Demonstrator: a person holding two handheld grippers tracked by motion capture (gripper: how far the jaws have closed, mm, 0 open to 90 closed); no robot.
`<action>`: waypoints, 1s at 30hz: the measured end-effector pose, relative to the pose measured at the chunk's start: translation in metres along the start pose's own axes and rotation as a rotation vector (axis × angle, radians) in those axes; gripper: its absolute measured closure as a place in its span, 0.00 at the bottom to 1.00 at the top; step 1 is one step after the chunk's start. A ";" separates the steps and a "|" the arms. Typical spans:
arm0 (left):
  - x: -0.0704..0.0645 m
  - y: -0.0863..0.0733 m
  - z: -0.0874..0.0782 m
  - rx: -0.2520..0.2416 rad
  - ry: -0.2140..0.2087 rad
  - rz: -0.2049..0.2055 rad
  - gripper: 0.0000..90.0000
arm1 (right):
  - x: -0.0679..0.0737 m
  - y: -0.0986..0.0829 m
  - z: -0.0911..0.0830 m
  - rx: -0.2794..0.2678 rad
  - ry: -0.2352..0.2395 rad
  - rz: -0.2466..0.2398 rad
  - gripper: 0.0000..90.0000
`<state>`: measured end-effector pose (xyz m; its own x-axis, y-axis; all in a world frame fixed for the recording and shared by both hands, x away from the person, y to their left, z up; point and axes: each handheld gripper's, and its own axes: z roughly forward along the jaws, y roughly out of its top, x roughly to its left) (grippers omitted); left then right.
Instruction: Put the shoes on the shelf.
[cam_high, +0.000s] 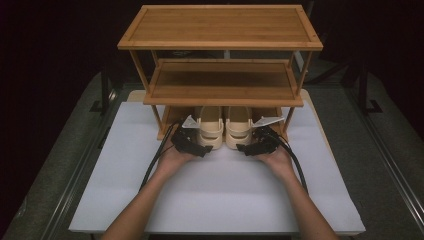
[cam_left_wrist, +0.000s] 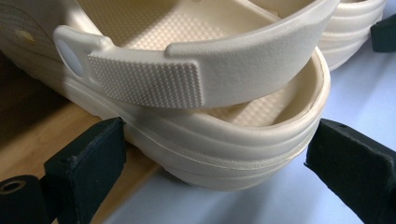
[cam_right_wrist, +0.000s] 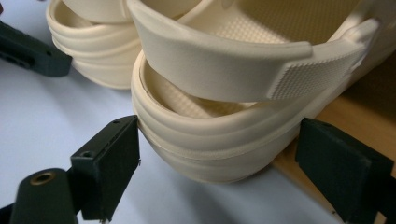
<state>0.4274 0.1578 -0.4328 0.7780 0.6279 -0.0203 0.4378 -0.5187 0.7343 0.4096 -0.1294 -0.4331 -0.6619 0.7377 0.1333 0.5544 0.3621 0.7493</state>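
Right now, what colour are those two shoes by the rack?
Pale cream all over, the shoes have heel straps with a fine dotted texture; the left gripper view shows it best.

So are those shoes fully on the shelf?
No. Both clogs stick out: toes on the bottom shelf, heels overhanging onto the white mat.

I see two cream clogs (cam_high: 224, 127) | centre of frame | side by side, upright | heels toward me, straps up
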 end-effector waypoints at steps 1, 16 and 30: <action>0.001 0.002 0.002 0.001 0.003 -0.001 0.05 | -0.001 0.001 0.002 0.001 -0.003 0.000 0.15; 0.011 0.015 0.016 0.003 0.040 -0.003 0.05 | -0.012 0.017 0.018 0.003 -0.045 0.009 0.15; 0.005 0.002 -0.029 0.012 0.030 0.044 0.07 | -0.010 -0.004 -0.021 -0.006 -0.040 0.001 0.17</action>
<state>0.4194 0.1768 -0.4121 0.7826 0.6217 0.0321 0.4094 -0.5528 0.7258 0.4039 -0.1502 -0.4240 -0.6406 0.7602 0.1079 0.5521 0.3583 0.7529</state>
